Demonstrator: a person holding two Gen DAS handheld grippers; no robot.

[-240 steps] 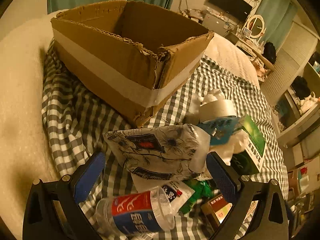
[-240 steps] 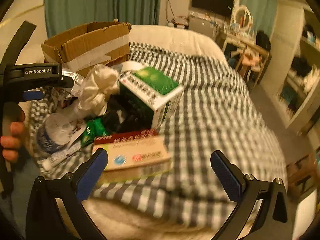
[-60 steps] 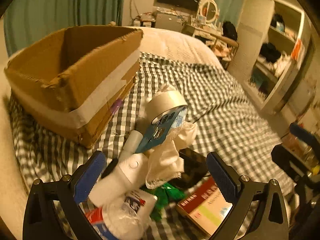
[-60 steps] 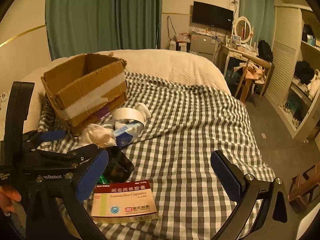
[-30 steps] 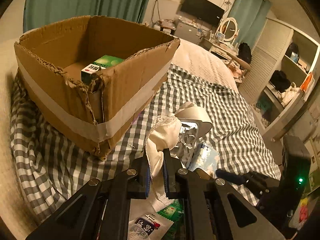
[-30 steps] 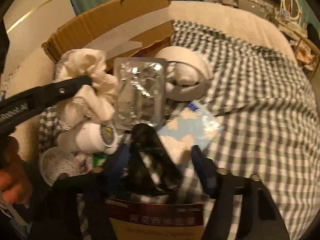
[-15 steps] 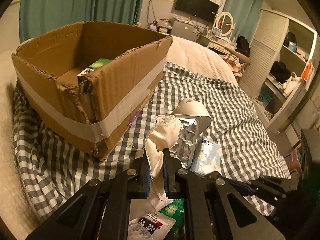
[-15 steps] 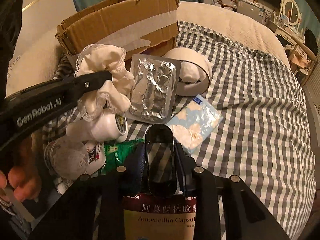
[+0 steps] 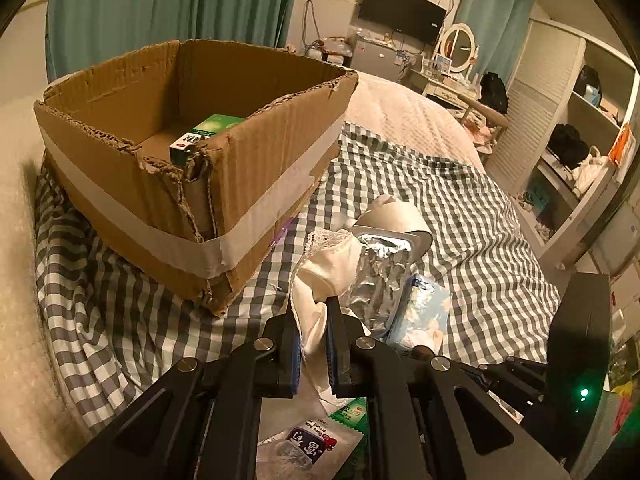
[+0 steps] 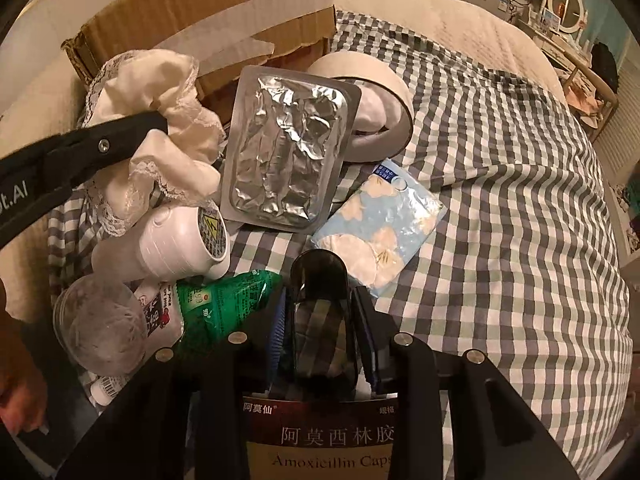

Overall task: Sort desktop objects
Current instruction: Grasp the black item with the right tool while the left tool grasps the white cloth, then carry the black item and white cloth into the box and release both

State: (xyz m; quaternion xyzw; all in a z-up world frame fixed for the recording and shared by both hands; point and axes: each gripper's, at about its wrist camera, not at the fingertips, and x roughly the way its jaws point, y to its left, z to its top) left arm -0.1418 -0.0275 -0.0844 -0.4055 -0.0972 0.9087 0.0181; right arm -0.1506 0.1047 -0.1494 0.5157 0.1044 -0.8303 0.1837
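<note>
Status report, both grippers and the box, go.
Left gripper shut on white lace cloth. Right gripper shut on glossy black case. Cardboard box open, green carton inside. Blister pack leans beside cloth.

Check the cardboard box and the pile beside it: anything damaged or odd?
The cardboard box has a torn, ragged rim, worst at its near corner. The blister pack is crumpled, its foil burst open, and it leans on the tape roll rather than lying flat.

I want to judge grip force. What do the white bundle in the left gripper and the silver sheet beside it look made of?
White bundle: soft cream fabric, matte, with lace edging and loose folds. Silver sheet: crinkled shiny foil on a flat card, likely a used blister pack.
</note>
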